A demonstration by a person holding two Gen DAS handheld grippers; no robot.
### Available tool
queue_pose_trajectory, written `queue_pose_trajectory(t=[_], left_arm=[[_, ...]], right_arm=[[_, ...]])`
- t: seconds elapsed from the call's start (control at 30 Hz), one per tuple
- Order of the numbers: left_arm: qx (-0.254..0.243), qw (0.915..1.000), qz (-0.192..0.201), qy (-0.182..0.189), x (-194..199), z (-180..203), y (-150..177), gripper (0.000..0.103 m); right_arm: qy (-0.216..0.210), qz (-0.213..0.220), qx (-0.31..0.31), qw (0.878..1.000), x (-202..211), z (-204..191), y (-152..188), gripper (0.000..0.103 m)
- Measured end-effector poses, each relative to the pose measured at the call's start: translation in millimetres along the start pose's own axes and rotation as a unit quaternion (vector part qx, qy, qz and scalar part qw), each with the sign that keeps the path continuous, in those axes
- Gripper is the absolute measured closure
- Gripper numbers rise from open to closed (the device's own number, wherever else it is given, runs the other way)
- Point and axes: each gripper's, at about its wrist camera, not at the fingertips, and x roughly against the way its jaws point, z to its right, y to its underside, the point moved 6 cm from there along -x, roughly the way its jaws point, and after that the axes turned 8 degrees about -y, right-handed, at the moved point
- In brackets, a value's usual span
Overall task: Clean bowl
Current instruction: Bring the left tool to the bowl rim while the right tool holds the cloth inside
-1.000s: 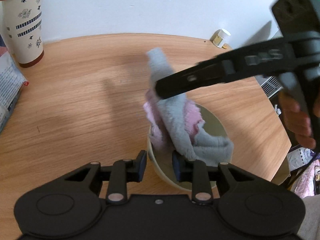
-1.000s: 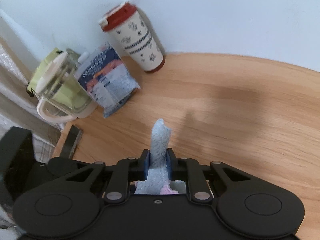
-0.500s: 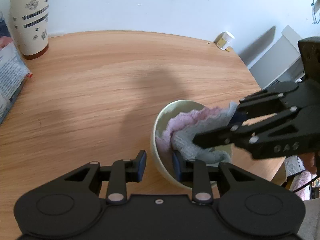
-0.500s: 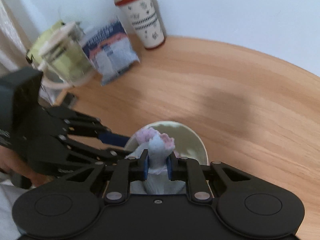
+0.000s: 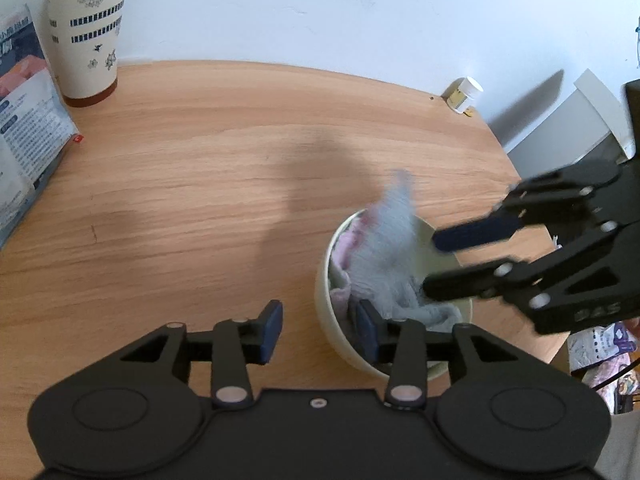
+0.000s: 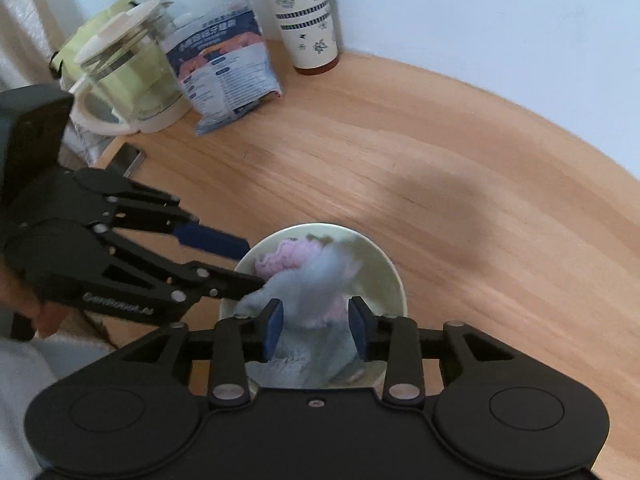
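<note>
Right gripper [image 6: 316, 328] opening, cloth [image 6: 316, 280] loose between its pads, lying in bowl [image 6: 386, 276] at lower centre; left gripper [image 5: 318, 330] opening astride bowl rim

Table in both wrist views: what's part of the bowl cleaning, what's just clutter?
In use:
- bowl
- grey and pink cloth inside it
- right tongs, opening, cloth between them
- left tongs, opening, astride the bowl's rim

Lying about:
- patterned tumbler with red lid
- printed pouch
- glass kettle
- small white-capped jar
</note>
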Motion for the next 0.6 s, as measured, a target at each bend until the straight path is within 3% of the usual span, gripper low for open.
queue_pose_trajectory(t=[0.07, 0.13, 0.17, 0.33, 0.6], left_arm=[[-0.002, 1.0000, 0.006, 0.004, 5.0, 0.6, -1.1, 0.062], [-0.005, 0.9999, 0.010, 0.001, 10.1, -0.7, -0.9, 0.062], [-0.008, 0.9999, 0.010, 0.000, 12.0, -1.3, -0.4, 0.062], [-0.027, 0.9996, 0.006, -0.007, 14.8, -1.2, 2.3, 0.062], [-0.038, 0.9992, -0.007, -0.006, 8.2, 2.3, 1.4, 0.063]], right_arm=[[0.016, 0.009, 0.048, 0.999, 16.9, -10.5, -4.1, 0.057], [0.015, 0.017, 0.095, 0.995, 25.2, -23.6, -6.5, 0.042], [0.014, 0.017, 0.121, 0.992, 27.0, -30.2, -7.3, 0.039], [0.012, -0.036, 0.251, 0.967, 6.1, -49.4, -5.1, 0.038], [-0.021, -0.105, 0.307, 0.946, -24.5, -34.9, -6.4, 0.038]])
